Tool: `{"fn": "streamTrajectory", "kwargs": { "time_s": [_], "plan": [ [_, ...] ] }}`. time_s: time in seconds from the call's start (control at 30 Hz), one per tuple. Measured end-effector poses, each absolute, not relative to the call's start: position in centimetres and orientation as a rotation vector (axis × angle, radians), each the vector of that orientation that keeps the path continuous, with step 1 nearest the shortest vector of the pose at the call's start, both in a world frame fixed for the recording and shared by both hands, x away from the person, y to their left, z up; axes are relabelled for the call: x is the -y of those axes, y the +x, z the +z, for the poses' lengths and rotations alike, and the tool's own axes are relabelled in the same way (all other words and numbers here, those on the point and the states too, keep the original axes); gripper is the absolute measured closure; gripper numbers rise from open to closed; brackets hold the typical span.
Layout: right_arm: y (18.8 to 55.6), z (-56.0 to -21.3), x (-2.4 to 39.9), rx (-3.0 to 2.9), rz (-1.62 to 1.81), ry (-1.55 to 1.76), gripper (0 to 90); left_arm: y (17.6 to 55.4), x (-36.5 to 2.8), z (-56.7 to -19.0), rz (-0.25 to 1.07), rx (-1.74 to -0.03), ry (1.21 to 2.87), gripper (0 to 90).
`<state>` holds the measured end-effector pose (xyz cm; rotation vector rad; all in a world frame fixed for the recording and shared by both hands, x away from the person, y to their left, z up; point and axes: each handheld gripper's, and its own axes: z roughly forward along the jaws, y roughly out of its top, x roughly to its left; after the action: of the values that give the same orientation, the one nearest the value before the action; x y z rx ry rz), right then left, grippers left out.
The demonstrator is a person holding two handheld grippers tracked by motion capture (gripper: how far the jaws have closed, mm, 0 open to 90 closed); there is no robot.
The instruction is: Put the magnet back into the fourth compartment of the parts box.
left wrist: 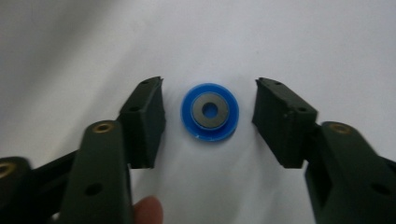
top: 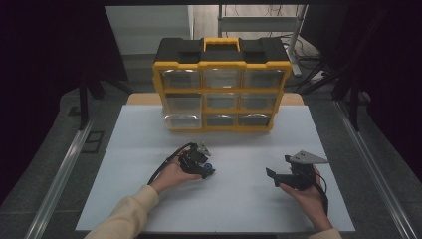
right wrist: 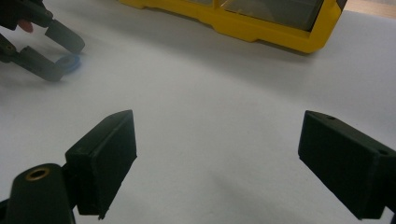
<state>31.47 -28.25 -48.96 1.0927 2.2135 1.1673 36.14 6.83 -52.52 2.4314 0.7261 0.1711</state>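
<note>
Jaws of our left gripper (left wrist: pixel 209 114) stand apart on either side of a small blue wheel with a grey hub (left wrist: pixel 210 112), which lies flat on the white bench (left wrist: pixel 280 42). In the left gripper view there is a clear gap between each pad and the wheel's rim, so nothing presses on it; the jaws are about half spread. A fingertip shows at the bottom edge of that view.

From the high view we see the left gripper (top: pixel 203 167) held low over the bench, a little left of the middle, with the blue wheel (top: pixel 209 166) at its tip. Our left hand (top: pixel 171 177) grips it from behind, a cream sleeve (top: pixel 127 214) reaching in from the bottom.

Our right gripper (top: pixel 271 174) sits well apart on the right side of the bench, held in the right hand (top: pixel 308 196), with its grey three-cornered plate (top: pixel 307 158) on top. In the right gripper view its jaws are wide, with bare bench between them, and the left gripper (right wrist: pixel 58 49) with the blue wheel (right wrist: pixel 70 63) shows blurred at the upper left.

At the far edge of the bench stands a yellow and black organiser case (top: pixel 221 84) with clear drawers and a yellow handle (top: pixel 221 44). It is well apart from both grippers.
</note>
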Motion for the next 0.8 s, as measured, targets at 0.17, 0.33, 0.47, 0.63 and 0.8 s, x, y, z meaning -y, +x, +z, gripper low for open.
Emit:
{"fn": "streamTrajectory", "kwargs": {
  "time_s": [0.17,0.33,0.47,0.63,0.8],
  "plan": [
    [31.5,-48.9,28.3,-2.209,1.170,1.096,11.9,36.0,-7.0,-52.5,0.166,-0.724,2.425,62.2],
    [31.5,-48.9,28.3,-2.209,1.170,1.093,11.9,36.0,-7.1,-52.5,0.162,-0.722,2.418,62.7],
    [31.5,-48.9,28.4,-2.206,1.172,1.096,11.9,36.0,-7.2,-52.4,0.150,-0.719,2.422,62.7],
    [31.5,-48.9,28.3,-2.206,1.173,1.097,11.9,35.7,-7.6,-51.8,0.133,-0.714,2.390,62.7],
    [31.4,-48.8,28.4,-2.200,1.174,1.097,11.9,35.4,-8.2,-51.3,0.131,-0.712,2.368,62.7]
  ]
}}
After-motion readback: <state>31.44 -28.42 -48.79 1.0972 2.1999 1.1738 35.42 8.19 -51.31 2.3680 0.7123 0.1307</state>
